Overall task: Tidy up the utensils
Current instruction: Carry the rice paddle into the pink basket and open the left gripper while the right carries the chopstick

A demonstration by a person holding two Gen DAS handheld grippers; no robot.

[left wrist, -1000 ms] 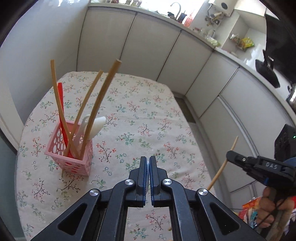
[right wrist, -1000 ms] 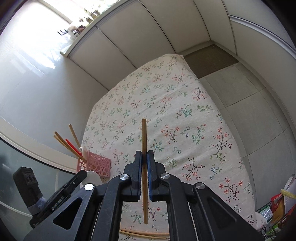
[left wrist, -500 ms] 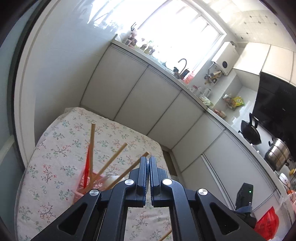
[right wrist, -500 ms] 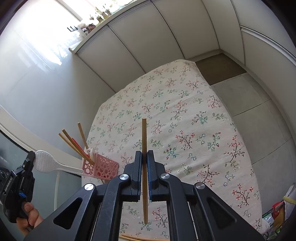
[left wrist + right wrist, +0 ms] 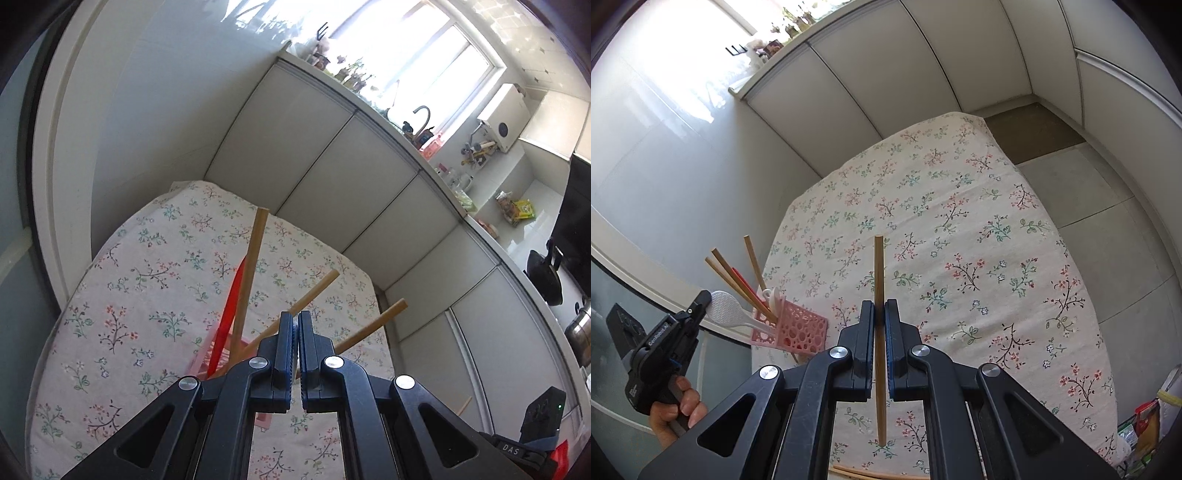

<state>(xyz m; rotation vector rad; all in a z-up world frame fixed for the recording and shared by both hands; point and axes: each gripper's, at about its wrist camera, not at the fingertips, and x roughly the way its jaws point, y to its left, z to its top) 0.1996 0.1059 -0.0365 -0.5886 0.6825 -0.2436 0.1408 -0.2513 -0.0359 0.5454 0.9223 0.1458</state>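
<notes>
Right gripper clamped on upright chopstick over tabletop | left gripper pinching white rice paddle | pink holder at left edge

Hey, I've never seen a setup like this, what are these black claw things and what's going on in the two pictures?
No robot here: a person holds a two-finger tool in each hand, each with a camera looking along its fingers. One picture is from the left tool, the other from the right tool. Both look down at a table with a flowered cloth. On it stands a pink basket holding wooden chopsticks and a red utensil. The right tool is shut on one chopstick. In the right view, the left tool is shut on a white spoon beside the basket. More chopsticks lie at the table's near edge.
</notes>
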